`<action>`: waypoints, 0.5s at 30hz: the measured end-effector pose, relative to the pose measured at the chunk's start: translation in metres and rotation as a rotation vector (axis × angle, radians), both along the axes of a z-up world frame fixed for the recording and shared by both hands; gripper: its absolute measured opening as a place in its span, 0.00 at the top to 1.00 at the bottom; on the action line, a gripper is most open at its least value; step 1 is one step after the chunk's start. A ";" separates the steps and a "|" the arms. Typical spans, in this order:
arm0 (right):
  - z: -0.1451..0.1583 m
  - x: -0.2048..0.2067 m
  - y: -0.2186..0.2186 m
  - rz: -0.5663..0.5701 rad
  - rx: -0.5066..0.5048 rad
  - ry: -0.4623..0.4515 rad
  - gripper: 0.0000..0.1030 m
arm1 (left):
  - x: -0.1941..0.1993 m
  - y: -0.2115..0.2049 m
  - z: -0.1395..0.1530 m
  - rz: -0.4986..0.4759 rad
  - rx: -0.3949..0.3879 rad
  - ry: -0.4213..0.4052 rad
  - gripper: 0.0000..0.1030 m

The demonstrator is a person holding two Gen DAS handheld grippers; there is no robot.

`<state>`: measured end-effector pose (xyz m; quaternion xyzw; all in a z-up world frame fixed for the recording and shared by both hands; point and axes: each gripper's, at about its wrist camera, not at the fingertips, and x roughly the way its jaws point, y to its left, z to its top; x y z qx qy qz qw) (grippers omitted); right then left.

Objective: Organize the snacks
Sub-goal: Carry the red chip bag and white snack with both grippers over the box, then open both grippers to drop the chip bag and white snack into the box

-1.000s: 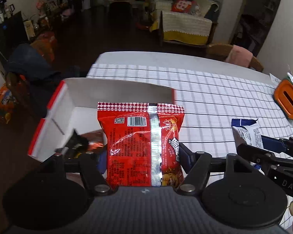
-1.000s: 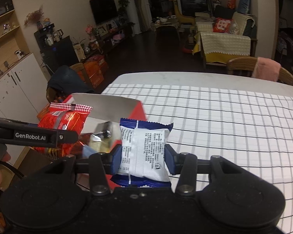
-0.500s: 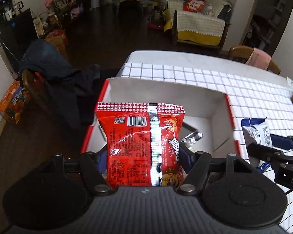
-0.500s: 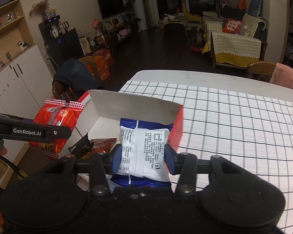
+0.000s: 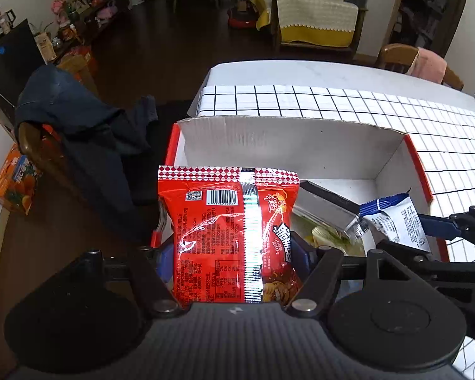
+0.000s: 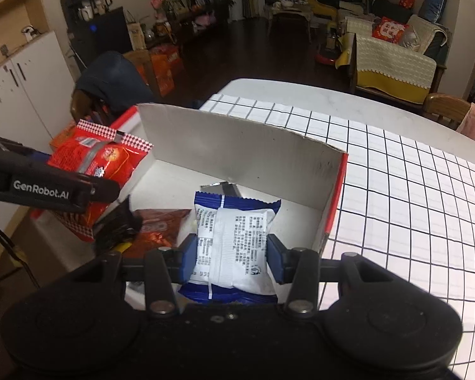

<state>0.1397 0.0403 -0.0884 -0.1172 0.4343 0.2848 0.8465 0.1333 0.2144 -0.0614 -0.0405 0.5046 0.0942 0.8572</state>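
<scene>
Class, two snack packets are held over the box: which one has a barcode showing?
The red packet in the left hand-held gripper; the blue-and-white packet in the right hand-held gripper shows only small print.

Left claw [image 5: 234,250]: closed on a red snack packet [image 5: 231,240], blue pads pressing its 2 side edges, packet upright between the fingers.
Left claw from the right wrist view [image 6: 88,186]: black finger reaches in from the left, level, the red packet held at its tip.
Right claw [image 6: 232,258]: closed on a white and blue snack packet [image 6: 234,247], pads [image 6: 188,259] tight on both sides.
Right claw from the left wrist view [image 5: 427,228]: enters from the right, just beside the left claw.
</scene>
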 end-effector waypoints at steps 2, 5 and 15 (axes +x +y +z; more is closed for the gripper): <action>-0.005 0.005 0.006 -0.001 -0.010 0.003 0.57 | 0.008 0.002 -0.004 -0.002 -0.008 0.018 0.33; -0.009 0.012 0.012 0.001 -0.017 0.015 0.57 | 0.017 0.002 -0.011 -0.014 -0.013 0.051 0.33; -0.025 0.020 0.019 -0.002 -0.044 0.058 0.57 | 0.034 0.001 -0.033 -0.011 -0.035 0.149 0.32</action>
